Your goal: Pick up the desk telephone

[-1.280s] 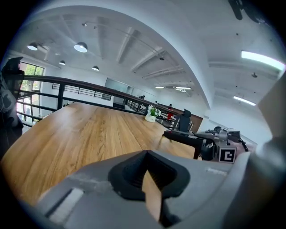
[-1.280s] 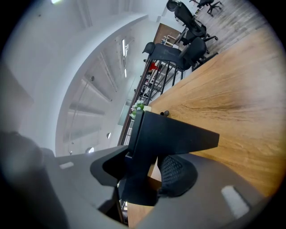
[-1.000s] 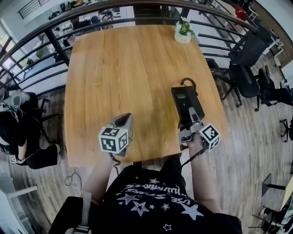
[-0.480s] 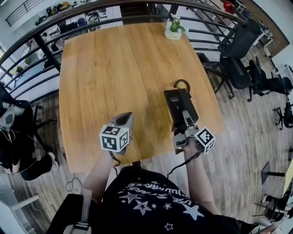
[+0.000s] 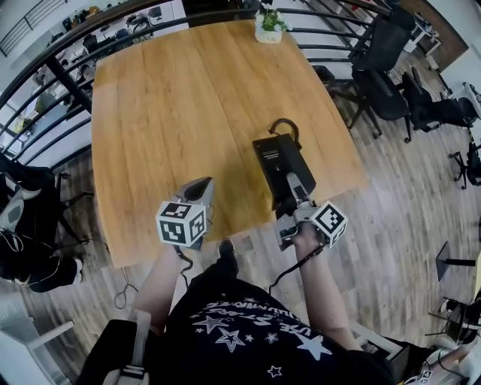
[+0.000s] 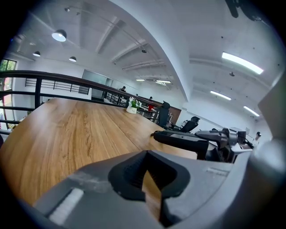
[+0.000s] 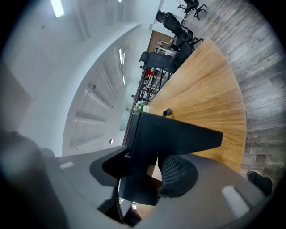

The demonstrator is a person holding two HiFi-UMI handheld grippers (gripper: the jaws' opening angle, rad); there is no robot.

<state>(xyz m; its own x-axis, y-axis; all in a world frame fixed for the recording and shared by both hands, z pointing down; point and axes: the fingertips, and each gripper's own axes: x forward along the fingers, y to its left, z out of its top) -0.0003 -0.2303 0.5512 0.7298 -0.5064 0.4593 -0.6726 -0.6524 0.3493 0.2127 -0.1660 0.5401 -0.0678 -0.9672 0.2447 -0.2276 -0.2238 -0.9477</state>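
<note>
The black desk telephone (image 5: 279, 167) hangs just above the wooden table (image 5: 165, 113) at its near right, with its near end out past the front edge. My right gripper (image 5: 293, 197) is shut on that near end. In the right gripper view the telephone (image 7: 178, 132) fills the space between the jaws of the right gripper (image 7: 147, 167). A curled black cord (image 5: 282, 125) loops at its far end. My left gripper (image 5: 198, 188) hovers over the table's front edge, shut and empty. From the left gripper view, the telephone (image 6: 183, 138) shows to the right beyond the left gripper (image 6: 149, 181).
A small potted plant (image 5: 267, 22) stands at the table's far edge. A dark railing (image 5: 68, 83) runs behind and to the left of the table. Black office chairs (image 5: 387, 71) stand on the wood floor to the right.
My right gripper has drawn the telephone back toward the table's near edge. The left gripper has shifted a little toward me too, still shut.
</note>
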